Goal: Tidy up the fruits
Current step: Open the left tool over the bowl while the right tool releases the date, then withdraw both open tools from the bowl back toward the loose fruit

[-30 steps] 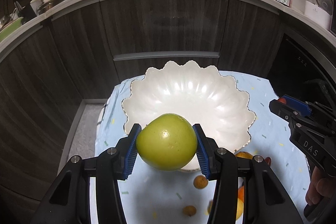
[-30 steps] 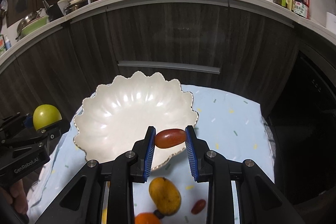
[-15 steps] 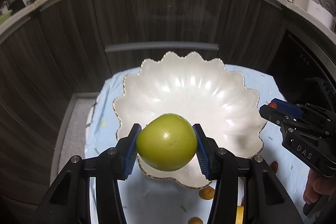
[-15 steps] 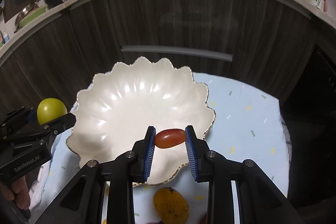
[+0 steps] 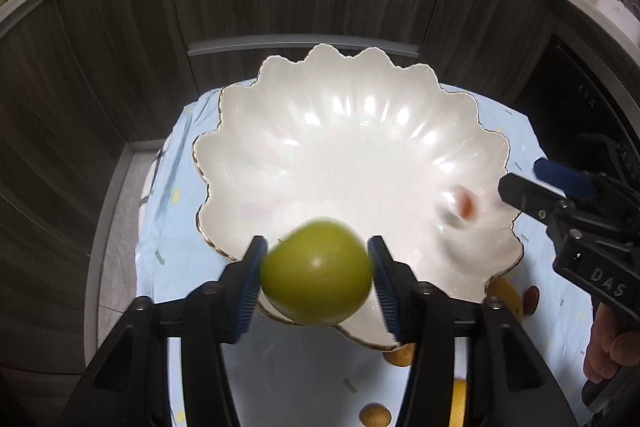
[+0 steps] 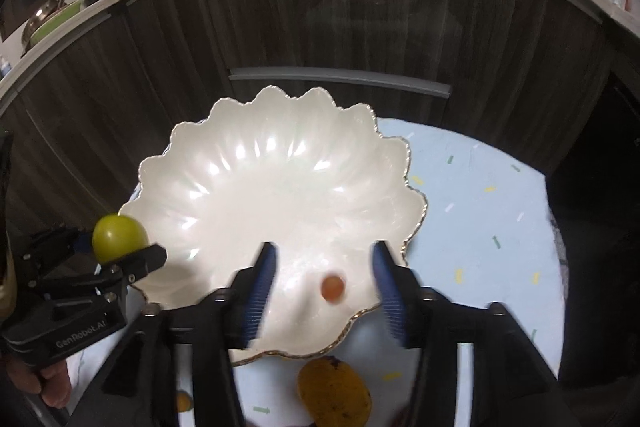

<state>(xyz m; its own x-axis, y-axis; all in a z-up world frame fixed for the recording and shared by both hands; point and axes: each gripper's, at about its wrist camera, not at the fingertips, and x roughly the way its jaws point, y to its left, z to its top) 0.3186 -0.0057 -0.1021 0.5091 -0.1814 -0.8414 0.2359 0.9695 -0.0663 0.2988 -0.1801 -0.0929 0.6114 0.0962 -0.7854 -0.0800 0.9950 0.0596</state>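
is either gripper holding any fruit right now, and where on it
Neither holds anything. The right gripper is opening, its small red fruit loose over the white bowl. The left gripper is opening too; the green fruit sits blurred between its fingers.

The left gripper is a black moulded plastic frame with two angular arms, each carrying a round silver screw head. Its fingers are faced with ribbed blue pads. From the right wrist view its side bears white "GenRobot.AI" lettering. The right gripper has the same black frame, silver screws and ribbed blue fingers; its side reads "DAS" in pale raised letters.
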